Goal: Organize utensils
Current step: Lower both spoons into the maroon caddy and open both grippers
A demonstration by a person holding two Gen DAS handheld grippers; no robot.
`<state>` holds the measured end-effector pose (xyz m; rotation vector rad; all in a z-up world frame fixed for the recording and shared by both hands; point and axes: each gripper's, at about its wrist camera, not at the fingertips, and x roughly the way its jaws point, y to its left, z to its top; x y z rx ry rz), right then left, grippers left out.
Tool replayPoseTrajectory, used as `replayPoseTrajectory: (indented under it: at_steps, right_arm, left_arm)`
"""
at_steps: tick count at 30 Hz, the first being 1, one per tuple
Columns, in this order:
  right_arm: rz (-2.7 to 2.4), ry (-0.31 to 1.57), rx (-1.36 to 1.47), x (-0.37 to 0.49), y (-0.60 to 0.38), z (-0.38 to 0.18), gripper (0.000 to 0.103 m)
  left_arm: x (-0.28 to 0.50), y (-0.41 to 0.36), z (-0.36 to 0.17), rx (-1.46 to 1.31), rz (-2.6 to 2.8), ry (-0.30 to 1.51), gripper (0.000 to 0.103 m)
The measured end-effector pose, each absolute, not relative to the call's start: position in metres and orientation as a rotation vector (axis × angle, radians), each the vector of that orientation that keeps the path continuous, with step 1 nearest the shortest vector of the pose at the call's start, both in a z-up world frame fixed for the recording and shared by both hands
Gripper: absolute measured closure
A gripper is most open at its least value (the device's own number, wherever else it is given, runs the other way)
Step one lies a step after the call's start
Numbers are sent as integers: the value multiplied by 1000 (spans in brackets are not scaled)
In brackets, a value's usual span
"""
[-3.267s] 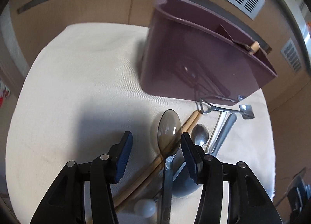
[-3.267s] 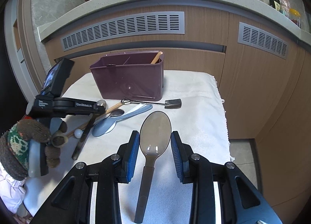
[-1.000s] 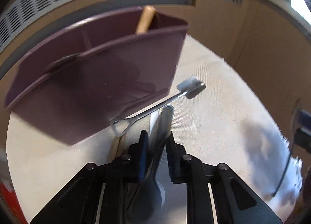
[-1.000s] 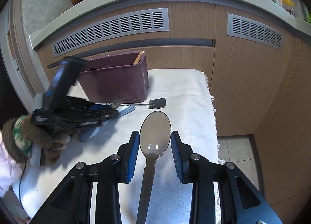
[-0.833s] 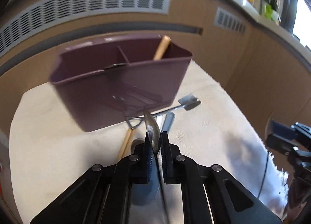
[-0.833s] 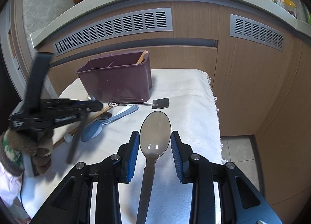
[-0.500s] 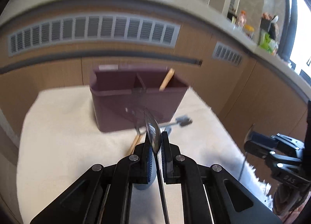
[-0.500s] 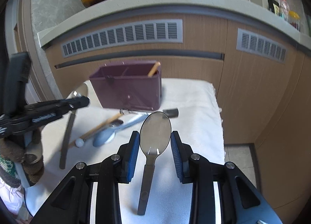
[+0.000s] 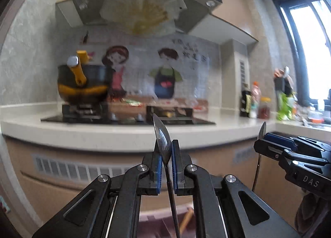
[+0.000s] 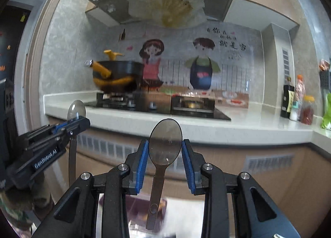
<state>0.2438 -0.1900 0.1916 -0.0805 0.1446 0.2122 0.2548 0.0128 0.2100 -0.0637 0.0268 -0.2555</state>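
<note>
Left wrist view shows the left gripper (image 9: 165, 163) raised high, its blue-padded fingers (image 9: 158, 165) pinched close on a translucent grey plastic spoon with a dark flat handle (image 9: 163, 145), which stands upright and edge-on, bowl up, handle running down between the fingers; at the right edge of that view the right gripper (image 9: 269, 140) appears side-on, with the thin edge of a second translucent grey plastic spoon (image 9: 262, 130) poking up from it. Right wrist view shows the right gripper (image 10: 165, 161) with its blue pads (image 10: 142, 163) set against the two sides of that second spoon's (image 10: 165, 142) bowl, which faces the camera, handle hanging down; the left gripper (image 10: 72, 126) is at the left of this view, with the first spoon's (image 10: 76, 110) bowl rising above its tip. Low in both views, blurred behind the fingers, lies the dark purple plastic utensil caddy (image 10: 140, 207), with a wooden handle (image 9: 187, 217) leaning in it. Beyond stands a white kitchen counter (image 10: 206, 128) with a black hob (image 10: 157, 107), a black-and-yellow pot (image 10: 115, 78), bottles (image 10: 298, 101) at the right, and a cartoon wall sticker (image 10: 180, 64)
</note>
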Motion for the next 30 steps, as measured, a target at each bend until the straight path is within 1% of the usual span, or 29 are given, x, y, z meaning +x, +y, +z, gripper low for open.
replayPoseTrajectory:
  at_steps: [4, 8, 12, 19, 20, 21, 22, 23, 24, 25, 26, 27, 29, 30]
  right_arm:
    - [223, 209, -83, 295, -175, 163, 72]
    - [233, 283, -77, 329, -170, 128, 72]
    - [246, 315, -73, 349, -167, 99, 72]
    - [263, 384, -98, 365, -163, 54, 72]
    - [272, 402, -103, 364, -163, 50, 72]
    - [288, 433, -113, 364, -163, 43, 71]
    - [299, 455, -120, 364, -164, 37, 65]
    - [299, 464, -126, 362, -164, 35, 61]
    - [287, 465, -139, 358, -167, 31, 52]
    - [275, 462, -151, 355, -169, 30, 44]
    - [268, 460, -159, 351, -172, 29, 40]
    - [255, 458, -170, 345, -178, 29, 37]
    - [242, 466, -190, 338, -188, 29, 33]
    - [241, 478, -200, 335, -193, 27, 27]
  left_arm:
    - [299, 15, 196, -83, -235, 48, 95]
    - [345, 13, 165, -72, -212, 91, 95]
    - [373, 14, 128, -101, -208, 132, 95]
    - [391, 14, 75, -116, -222, 197, 95]
    - [390, 13, 70, -119, -227, 214, 93]
    - [390, 12, 62, -118, -242, 251, 93]
    - [387, 9, 56, -113, -257, 275, 92]
    - [383, 7, 47, -99, -262, 302, 85]
    - [379, 7, 44, -91, -263, 311, 72]
    - [377, 7, 41, -87, -263, 318, 64]
    - [374, 8, 38, -87, -262, 326, 52]
    - [372, 12, 37, -98, -263, 339, 49]
    - [367, 18, 40, -115, -268, 357, 49]
    - [363, 22, 41, -117, -257, 369, 46]
